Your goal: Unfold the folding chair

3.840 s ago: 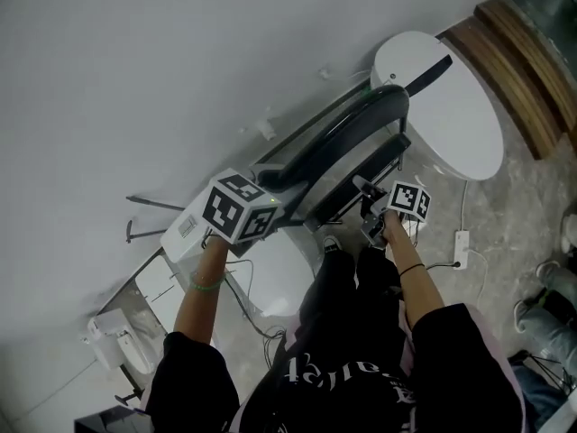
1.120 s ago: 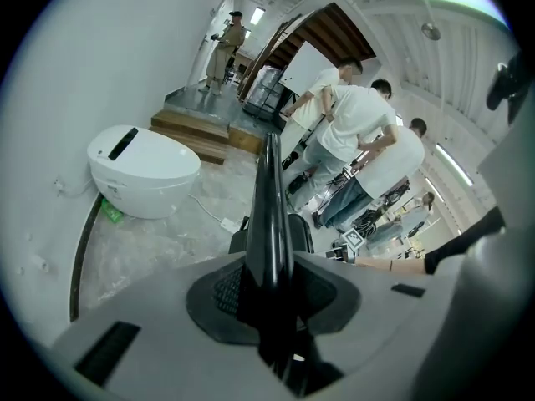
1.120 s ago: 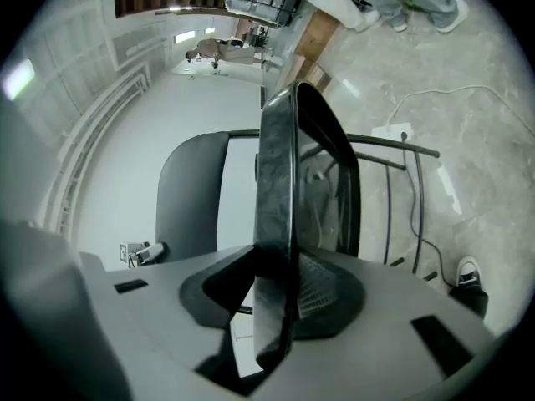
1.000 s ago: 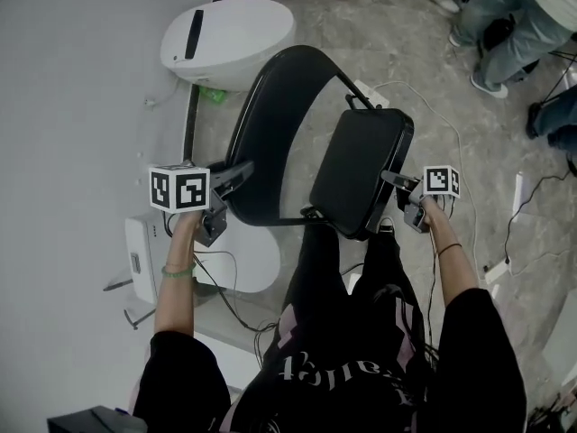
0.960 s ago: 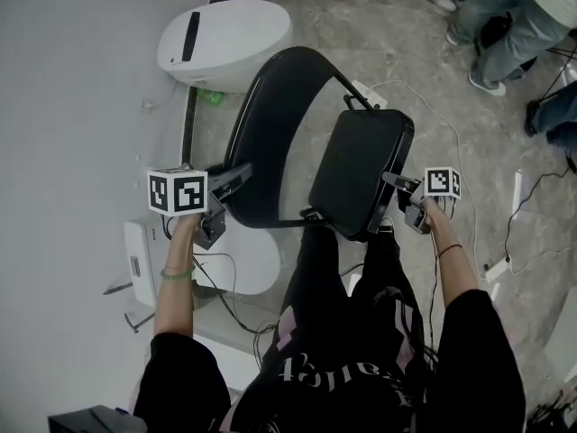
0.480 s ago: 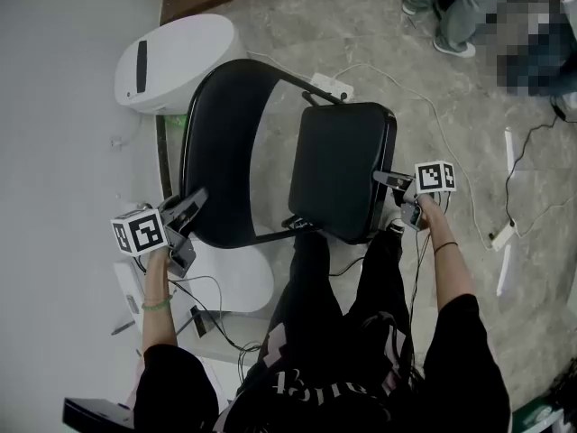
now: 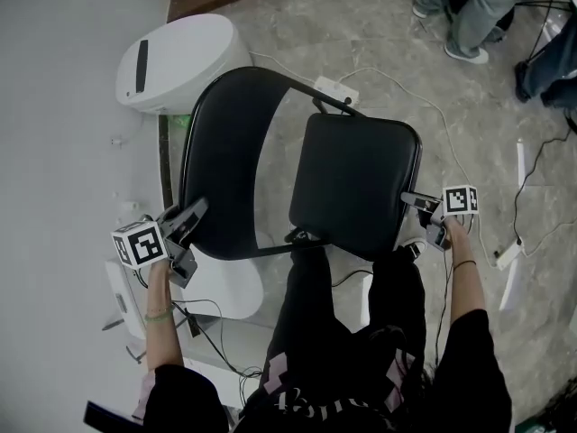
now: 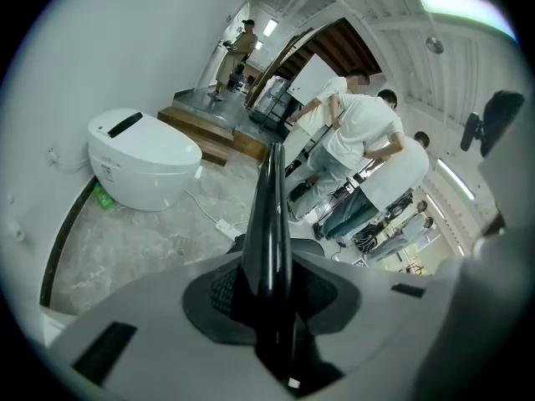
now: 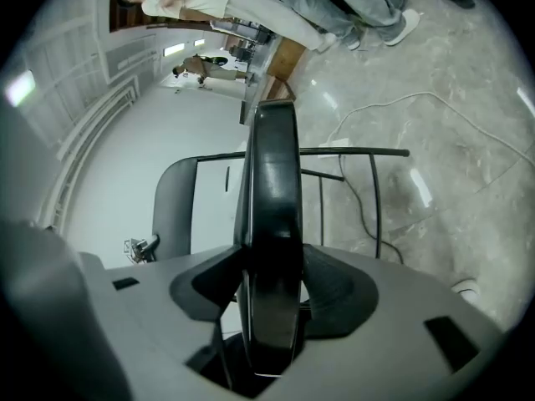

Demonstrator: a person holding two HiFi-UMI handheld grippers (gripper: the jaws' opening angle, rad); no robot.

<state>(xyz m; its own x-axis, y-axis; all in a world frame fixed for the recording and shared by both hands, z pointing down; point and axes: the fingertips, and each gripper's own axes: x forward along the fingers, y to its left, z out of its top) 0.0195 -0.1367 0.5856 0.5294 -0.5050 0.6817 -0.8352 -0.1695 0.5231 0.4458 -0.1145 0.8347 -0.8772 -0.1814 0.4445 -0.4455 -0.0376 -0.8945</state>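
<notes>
The black folding chair stands half opened in the head view, its curved backrest (image 7: 225,152) at left and its padded seat (image 7: 356,183) at right. My left gripper (image 7: 189,215) is shut on the backrest's lower left rim; in the left gripper view that glossy edge (image 8: 272,207) runs straight up between the pressed pads. My right gripper (image 7: 413,198) sits at the seat's right edge. Its jaws have just been opening. The seat edge (image 9: 274,190) still lies between them, with a thin slit of light on its left side.
A white oval appliance (image 7: 176,57) stands on the marble floor behind the backrest, by the white wall. A power strip (image 7: 335,88) and cables trail past the chair's far leg. Bystanders' legs (image 7: 469,16) are at top right. A white box (image 7: 122,287) sits by my left hand.
The seat has swung further down and to the right, away from the backrest. My right gripper went right and down with it. My left gripper sank a little with the backrest.
</notes>
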